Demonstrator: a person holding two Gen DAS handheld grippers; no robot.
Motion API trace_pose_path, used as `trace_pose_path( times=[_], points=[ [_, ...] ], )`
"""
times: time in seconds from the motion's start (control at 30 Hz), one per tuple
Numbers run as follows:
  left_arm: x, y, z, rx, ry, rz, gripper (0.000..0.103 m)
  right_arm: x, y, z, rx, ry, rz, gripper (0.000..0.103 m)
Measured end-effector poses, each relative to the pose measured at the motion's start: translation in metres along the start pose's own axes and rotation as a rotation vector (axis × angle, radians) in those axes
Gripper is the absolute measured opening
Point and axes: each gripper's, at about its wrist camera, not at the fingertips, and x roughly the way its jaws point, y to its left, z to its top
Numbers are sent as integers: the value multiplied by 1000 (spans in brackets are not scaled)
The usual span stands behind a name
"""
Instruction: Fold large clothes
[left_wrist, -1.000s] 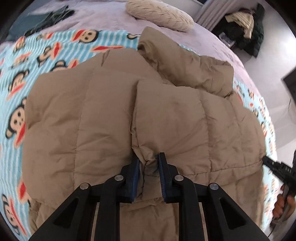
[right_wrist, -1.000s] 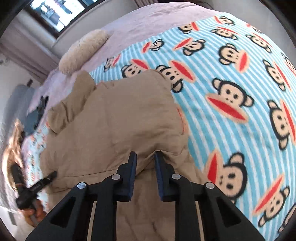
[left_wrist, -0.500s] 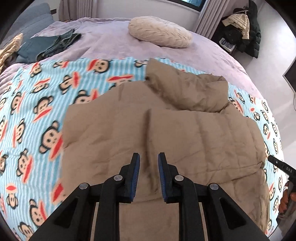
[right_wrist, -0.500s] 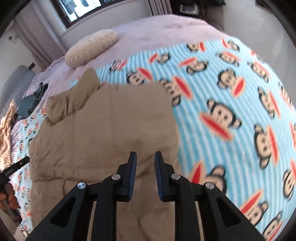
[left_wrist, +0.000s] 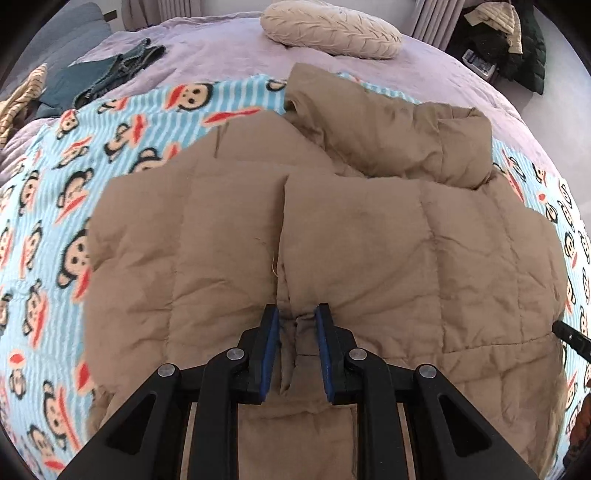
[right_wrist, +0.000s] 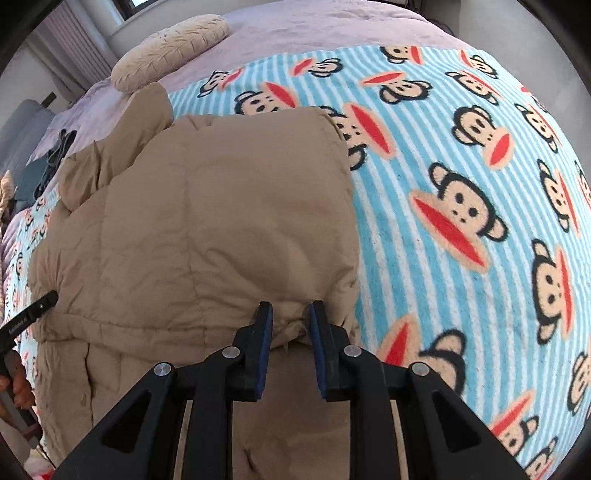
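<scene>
A tan quilted puffer jacket (left_wrist: 369, 251) lies folded on the monkey-print blanket (left_wrist: 55, 206), its hood (left_wrist: 388, 129) bunched at the far end. My left gripper (left_wrist: 295, 317) pinches a bunch of the jacket's near folded edge between its blue pads. In the right wrist view the jacket (right_wrist: 207, 221) fills the left half. My right gripper (right_wrist: 290, 312) pinches a fold of the jacket's near right corner. The tip of the other gripper shows at the frame edge in each view, right gripper's in the left wrist view (left_wrist: 570, 334) and left gripper's in the right wrist view (right_wrist: 33, 312).
The blanket (right_wrist: 461, 184) covers a lilac bed (left_wrist: 221, 48). A cream pillow (left_wrist: 328, 27) lies at the head. Dark teal clothes (left_wrist: 110, 77) lie at the far left. A chair with dark coats (left_wrist: 517, 40) stands past the bed's right side.
Both grippers were lifted away from the jacket half a second ago and have come back down to its near edge, where each has closed on a fold of fabric.
</scene>
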Motion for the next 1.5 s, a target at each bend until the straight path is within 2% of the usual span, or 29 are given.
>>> trace_pose_path(
  times=[0.1, 0.4, 0.5, 0.57, 0.77, 0.87, 0.93, 1.2, 1.23, 1.27, 1.33, 1.4, 1.5],
  points=[
    [-17, -4, -7, 0, -14, 13, 22, -9, 2, -5, -5, 7, 3, 40],
    [-47, -13, -44, -12, 1, 62, 24, -28, 0, -27, -59, 26, -9, 44],
    [-57, -17, -61, -34, -10, 85, 87, -34, -2, -34, -75, 32, 0, 44],
    [-71, -19, -73, -49, -54, 91, 87, -39, -4, -41, -84, 36, 10, 45],
    [-86, -28, -103, -38, -14, 96, 87, -49, -12, -61, -74, 66, 38, 46],
    [-93, -30, -117, -26, 6, 113, 87, -57, -19, -76, -35, 73, 70, 61],
    [-94, -28, -126, -25, 32, 117, 94, -62, -24, -87, -2, 76, 96, 62],
    [-101, -11, -156, -2, 66, 114, 95, -80, -39, -137, 179, 65, 167, 72],
    [-102, -8, -159, -1, 68, 117, 95, -82, -38, -143, 189, 63, 173, 75],
    [-105, -3, -164, -4, 67, 122, 95, -85, -36, -150, 200, 61, 183, 82],
    [-110, 7, -173, -14, 74, 120, 96, -90, -34, -163, 228, 56, 209, 83],
    [-113, 14, -180, -19, 85, 120, 103, -95, -33, -175, 263, 53, 230, 84],
    [-122, 21, -190, -8, 85, 124, 103, -103, -34, -193, 319, 48, 262, 86]
  ],
)
